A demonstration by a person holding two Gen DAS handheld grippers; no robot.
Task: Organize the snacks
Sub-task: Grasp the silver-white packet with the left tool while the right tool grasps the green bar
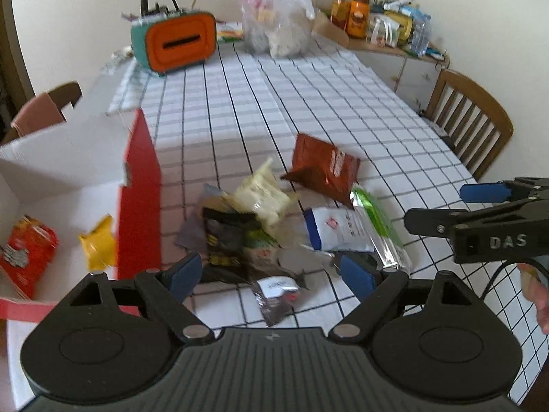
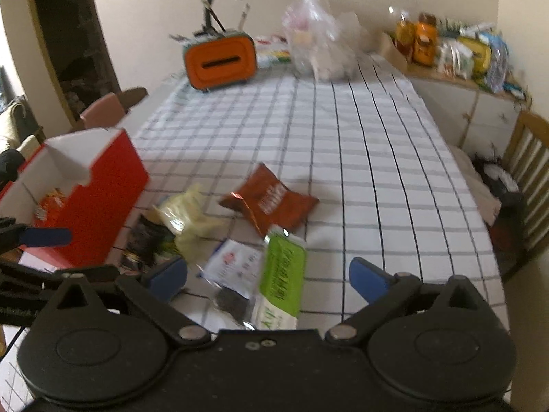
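Counting two packets (image 1: 29, 252) in box (image 1: 139, 185) (red-walled).

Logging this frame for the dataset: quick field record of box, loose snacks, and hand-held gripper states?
box: red cardboard box, open top, left of pile
in box: red snack packet, yellow packet
loose on checked tablecloth: brown foil packet, green bar wrapper, pale yellow bag
left hand-held gripper: open, empty
right hand-held gripper: open, empty
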